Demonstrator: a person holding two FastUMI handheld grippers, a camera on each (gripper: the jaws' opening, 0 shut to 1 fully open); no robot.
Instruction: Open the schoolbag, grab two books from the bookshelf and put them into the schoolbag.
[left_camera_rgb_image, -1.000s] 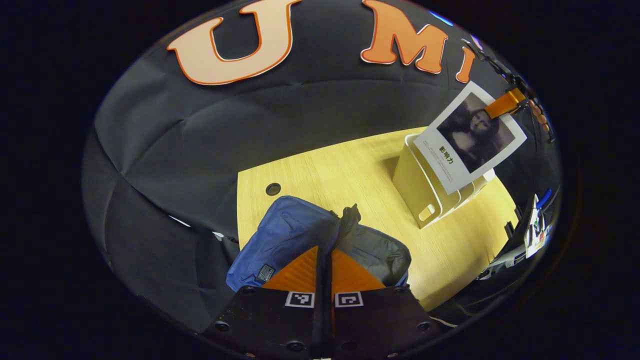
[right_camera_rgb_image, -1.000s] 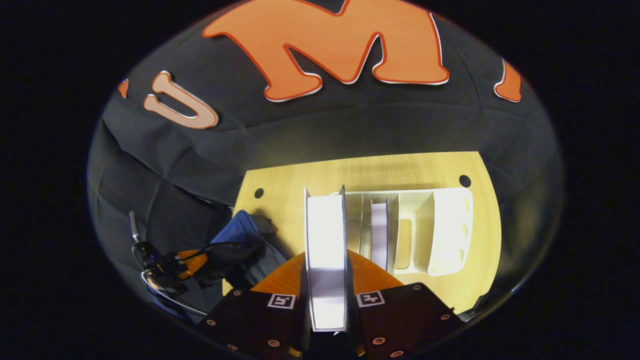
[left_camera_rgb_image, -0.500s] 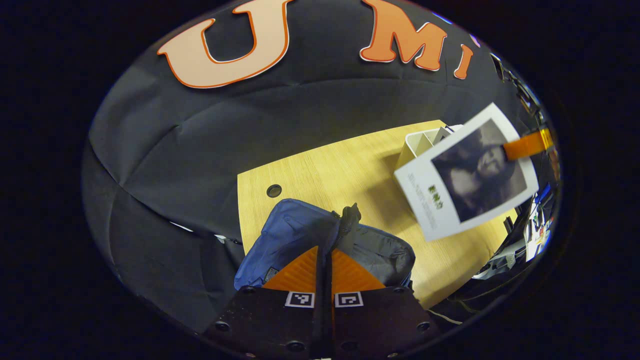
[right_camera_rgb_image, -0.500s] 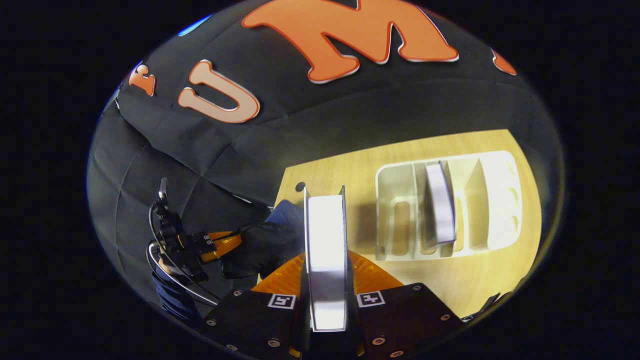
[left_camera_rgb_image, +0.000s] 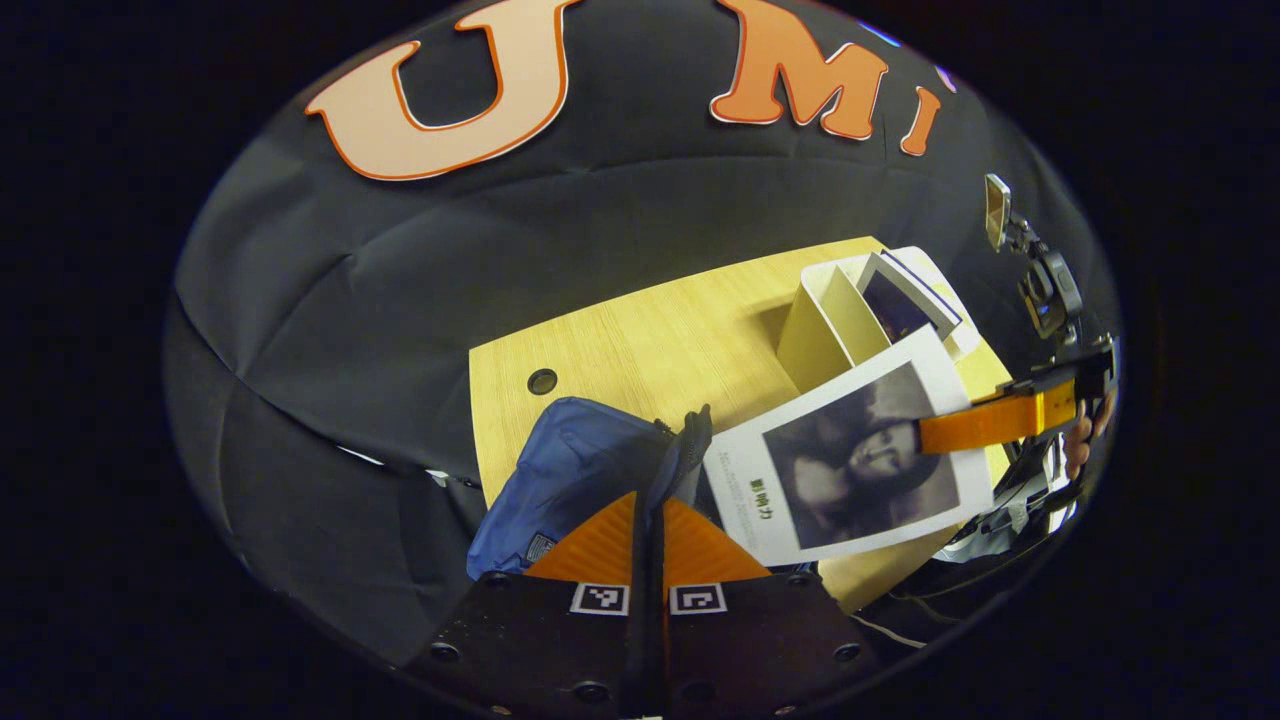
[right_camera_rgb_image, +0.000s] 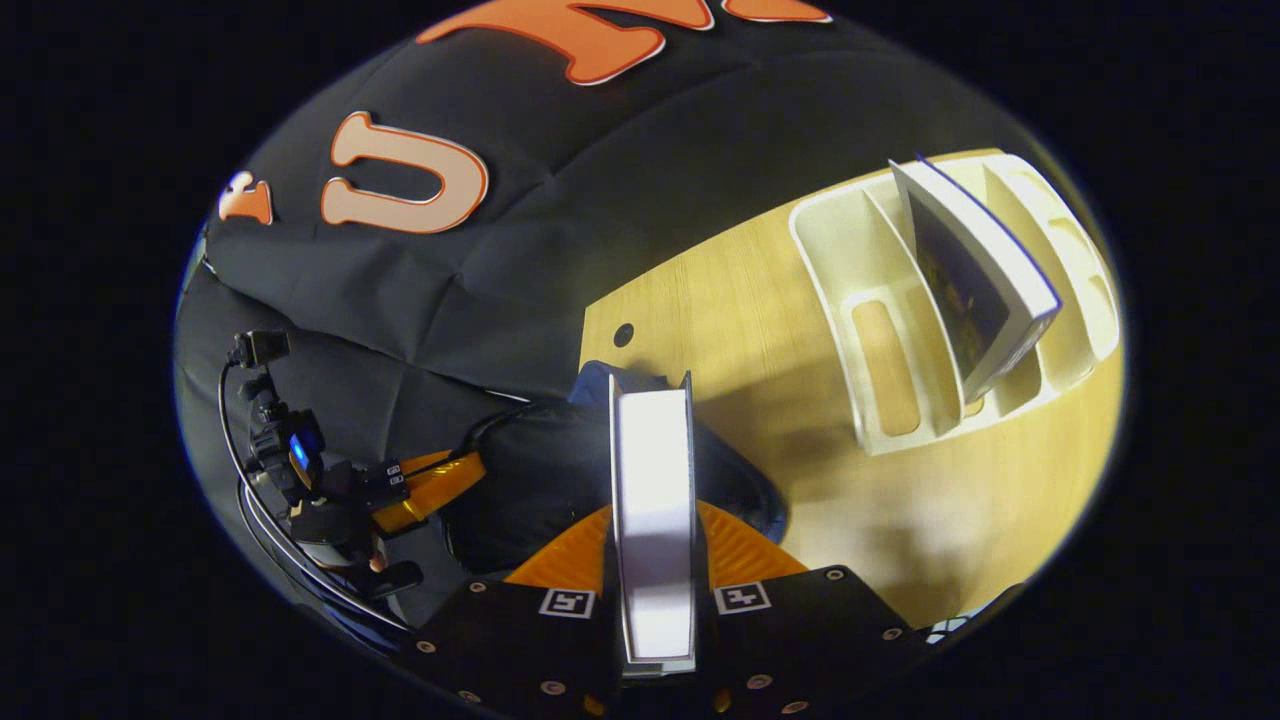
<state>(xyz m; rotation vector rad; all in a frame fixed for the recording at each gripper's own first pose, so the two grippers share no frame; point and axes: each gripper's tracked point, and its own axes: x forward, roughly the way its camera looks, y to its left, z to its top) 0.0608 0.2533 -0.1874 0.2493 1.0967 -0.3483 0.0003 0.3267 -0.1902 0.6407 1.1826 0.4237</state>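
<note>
the right tool (right_camera_rgb_image: 655, 560) grips a white book (right_camera_rgb_image: 653, 500) by its edge, both fingers pressing on its covers — in the left gripper view the same book (left_camera_rgb_image: 850, 455), with a dark portrait on its cover, hangs over the open blue schoolbag (left_camera_rgb_image: 570, 470). the left tool (left_camera_rgb_image: 648, 560) is clenched on the schoolbag's dark rim fabric, holding it up. a second book (right_camera_rgb_image: 975, 270) leans in the white bookshelf (right_camera_rgb_image: 860, 270) — well apart from the bag on the wooden table (left_camera_rgb_image: 640, 350).
</note>
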